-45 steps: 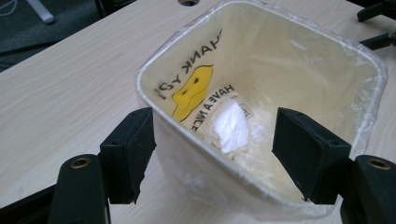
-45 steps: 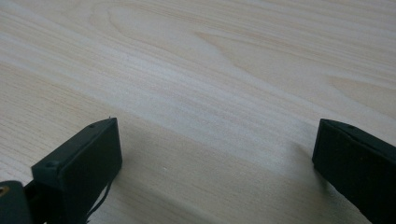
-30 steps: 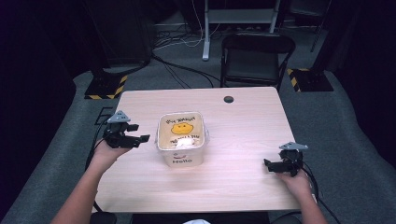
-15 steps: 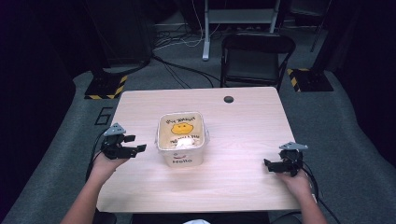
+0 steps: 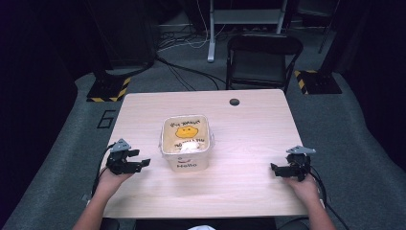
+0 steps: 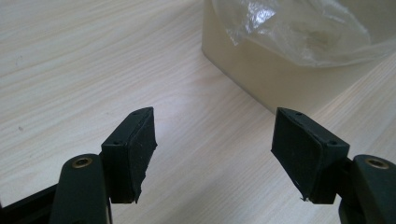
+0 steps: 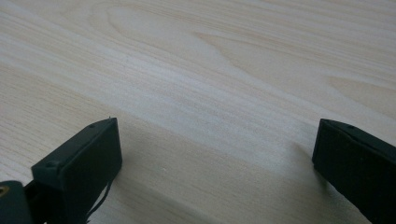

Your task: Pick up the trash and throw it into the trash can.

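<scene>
The left tool (image 5: 143, 163) sits just beside the cream tub (image 5: 186, 143) – half open, gripping nothing; the right tool (image 5: 274, 167) rests wide open – empty – on the worktop (image 5: 249, 124).

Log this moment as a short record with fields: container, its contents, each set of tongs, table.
container: cream tub at mid-table, smiley print inside, "Hello" on its front wall
contents: clear plastic liner; something white near the front, too small to tell
left tongs: open, nothing between the pads, beside the tub, pointing at it
right tongs: open, empty, low over bare wood, well apart from the tub
table: light wood, dark round spot near the far edge
</scene>
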Available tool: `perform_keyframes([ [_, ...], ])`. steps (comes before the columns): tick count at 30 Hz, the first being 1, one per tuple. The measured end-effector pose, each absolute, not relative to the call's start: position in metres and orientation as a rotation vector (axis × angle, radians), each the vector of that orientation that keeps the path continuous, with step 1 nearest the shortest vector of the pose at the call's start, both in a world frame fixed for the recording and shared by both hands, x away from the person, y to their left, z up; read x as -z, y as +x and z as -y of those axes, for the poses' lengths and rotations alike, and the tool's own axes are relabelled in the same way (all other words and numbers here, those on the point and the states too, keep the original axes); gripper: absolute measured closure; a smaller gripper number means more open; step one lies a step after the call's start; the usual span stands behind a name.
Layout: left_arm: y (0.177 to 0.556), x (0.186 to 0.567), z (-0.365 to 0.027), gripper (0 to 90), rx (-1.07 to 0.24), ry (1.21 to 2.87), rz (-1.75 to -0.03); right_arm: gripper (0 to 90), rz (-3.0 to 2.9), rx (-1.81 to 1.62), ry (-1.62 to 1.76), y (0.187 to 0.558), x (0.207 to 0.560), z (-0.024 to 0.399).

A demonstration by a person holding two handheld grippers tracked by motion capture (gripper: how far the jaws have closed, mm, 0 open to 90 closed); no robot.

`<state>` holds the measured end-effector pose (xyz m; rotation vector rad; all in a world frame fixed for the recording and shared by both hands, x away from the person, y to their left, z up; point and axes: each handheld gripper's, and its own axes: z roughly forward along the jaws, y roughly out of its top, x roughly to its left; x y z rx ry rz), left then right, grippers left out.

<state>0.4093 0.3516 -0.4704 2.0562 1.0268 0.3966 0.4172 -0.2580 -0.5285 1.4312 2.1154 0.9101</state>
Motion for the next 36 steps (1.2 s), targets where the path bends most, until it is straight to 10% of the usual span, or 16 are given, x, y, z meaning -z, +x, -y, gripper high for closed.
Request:
perform_keyframes([
  [36, 0.416, 0.516, -0.379, 26.7, -0.398, 2.043, -1.223, 0.8, -2.115, -0.910, 1.431, 0.417, 0.528, 0.258],
])
